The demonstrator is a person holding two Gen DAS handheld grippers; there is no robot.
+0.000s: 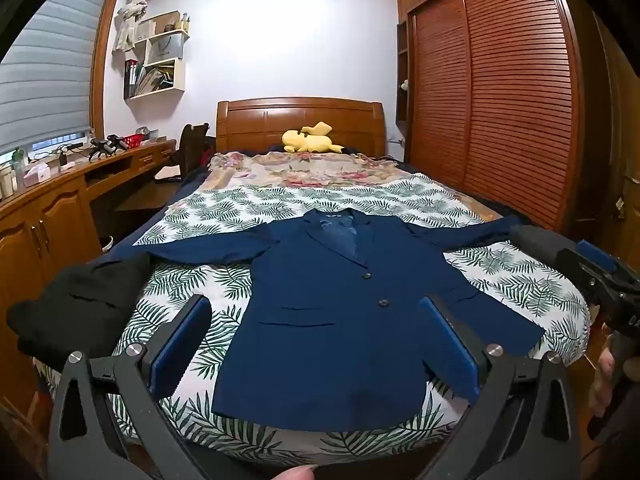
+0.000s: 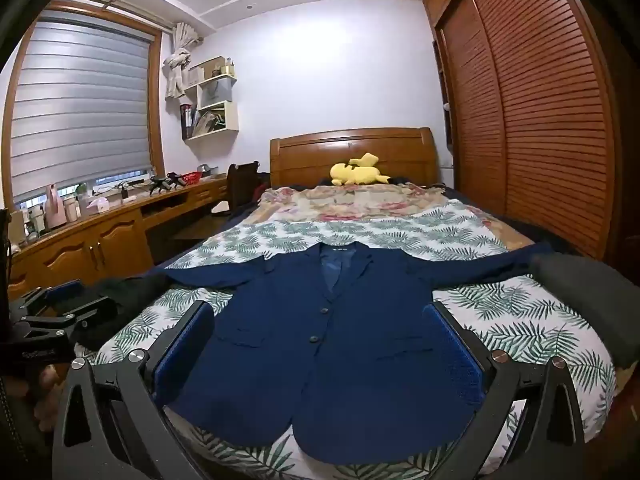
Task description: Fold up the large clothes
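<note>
A navy blue blazer (image 1: 340, 320) lies flat and face up on the bed, buttoned, collar toward the headboard, both sleeves spread sideways. In the right wrist view the same blazer (image 2: 332, 352) fills the foot of the bed. My left gripper (image 1: 316, 312) hovers over the blazer's hem, jaws wide open, nothing between the blue pads. My right gripper (image 2: 320, 320) is also open and empty above the hem. Each gripper shows at the edge of the other's view: the right gripper (image 1: 600, 276) at far right, the left gripper (image 2: 60, 312) at far left.
The bed carries a palm-leaf sheet (image 1: 224, 208) and a floral blanket (image 1: 304, 168), with a yellow plush toy (image 1: 310, 138) by the headboard. A black garment (image 1: 80, 304) lies at the left corner, a grey one (image 2: 580, 300) at the right. Desk left, louvred wardrobe (image 1: 512, 92) right.
</note>
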